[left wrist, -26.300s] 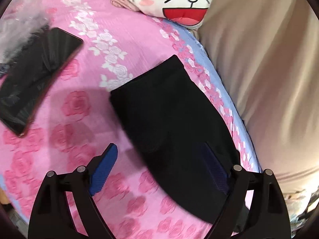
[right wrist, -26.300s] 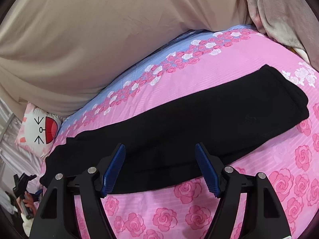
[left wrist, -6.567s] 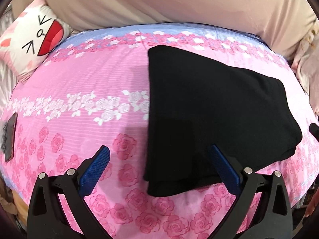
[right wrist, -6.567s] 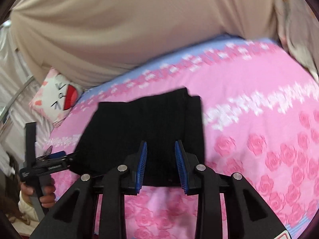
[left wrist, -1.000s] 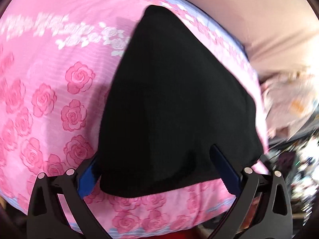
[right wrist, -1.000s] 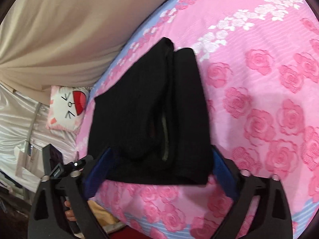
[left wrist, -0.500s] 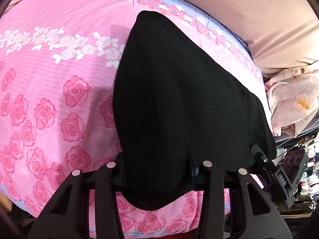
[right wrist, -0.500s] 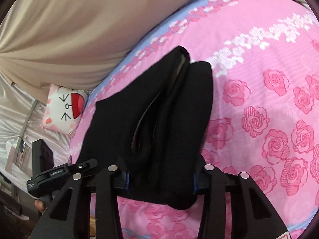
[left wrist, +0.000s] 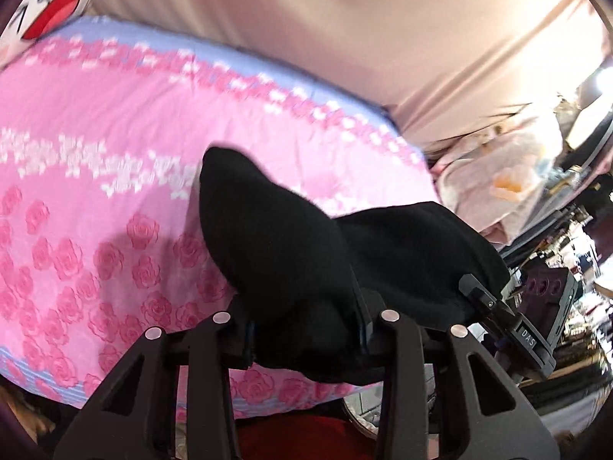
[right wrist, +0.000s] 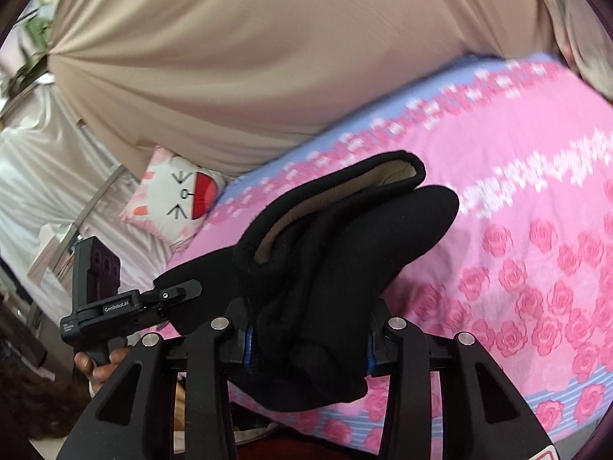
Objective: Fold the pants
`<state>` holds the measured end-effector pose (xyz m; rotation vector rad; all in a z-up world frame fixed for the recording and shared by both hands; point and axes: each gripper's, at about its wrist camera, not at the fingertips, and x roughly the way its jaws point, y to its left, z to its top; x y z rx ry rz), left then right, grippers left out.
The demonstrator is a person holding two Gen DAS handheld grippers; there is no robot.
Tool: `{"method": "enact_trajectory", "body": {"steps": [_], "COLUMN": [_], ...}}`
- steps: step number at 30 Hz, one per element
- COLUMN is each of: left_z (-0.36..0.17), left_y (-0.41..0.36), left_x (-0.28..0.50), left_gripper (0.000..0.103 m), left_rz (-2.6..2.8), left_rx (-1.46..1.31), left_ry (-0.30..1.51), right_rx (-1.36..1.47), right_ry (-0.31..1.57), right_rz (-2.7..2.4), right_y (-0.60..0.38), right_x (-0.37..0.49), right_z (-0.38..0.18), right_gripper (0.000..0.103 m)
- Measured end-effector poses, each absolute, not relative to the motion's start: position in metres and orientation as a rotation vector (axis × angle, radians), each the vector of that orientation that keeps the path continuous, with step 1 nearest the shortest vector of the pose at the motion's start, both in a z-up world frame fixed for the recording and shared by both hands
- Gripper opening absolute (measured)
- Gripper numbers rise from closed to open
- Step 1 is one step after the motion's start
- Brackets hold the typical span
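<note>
The folded black pants (left wrist: 276, 237) hang lifted off the pink rose bedspread (left wrist: 95, 122), bunched into a thick bundle. My left gripper (left wrist: 306, 329) squeezes one near end of the bundle, its jaws still closing on the cloth. In the right wrist view the pants (right wrist: 345, 253) show a tan lining at the fold's top edge. My right gripper (right wrist: 308, 345) is shut on the other near end. Each gripper shows in the other's view: the right gripper (left wrist: 494, 306) at the cloth's right, the left gripper (right wrist: 180, 291) at its left, held by a hand (right wrist: 99, 368).
A cartoon-face pillow (right wrist: 172, 199) lies at the far corner of the bed. A beige curtain (right wrist: 268, 57) backs the bed. A pale pink heap of cloth (left wrist: 498, 184) and clutter lie past the bed's right end. The bed's near edge (left wrist: 268, 391) is just under the grippers.
Both grippers went from wide open around the pants' near edge to shut on it, then rose. The pants came up off the bedspread and bunched together.
</note>
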<state>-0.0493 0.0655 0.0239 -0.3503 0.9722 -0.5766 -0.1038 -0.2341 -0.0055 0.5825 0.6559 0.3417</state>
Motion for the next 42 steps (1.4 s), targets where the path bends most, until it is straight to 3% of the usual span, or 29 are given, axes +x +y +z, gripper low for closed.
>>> {"method": "enact_trajectory", "body": {"steps": [10,21,28,33,39,42], "left_z": [0.102,0.159,0.114,0.049,0.007,-0.005], "left_y": [0.068,0.046,0.027,0.01,0.009,0.011], "left_x": [-0.04,0.059,0.161,0.231,0.231,0.225], "left_gripper": [0.03,0.03,0.03,0.029,0.031,0.04], "left_rz": [-0.592,-0.51,-0.458,-0.414,-0.449,-0.459], "left_rx": [-0.265,-0.143,-0.115,-0.088,-0.04,-0.032], "left_ry": [0.71,0.382,0.338,0.458,0.503,0.57], "right_rx": [0.429,0.308,0.342,0.383,0.453,0.558], "right_ry": [0.477,0.19,0.184,0.297,0.436,0.519], "right_rz": [0.397,0.376,0.367,0.317,0.275,0.277], "right_y": [-0.223,-0.225,-0.241,-0.251,-0.27,-0.286], "right_x": [-0.088,0.034,0.147,0.209,0.228,0.222], "right_z": [0.069,0.132,0.085,0.022,-0.041,-0.061], "right_gripper": [0.038,0.038,0.038,0.038,0.038,0.042]}}
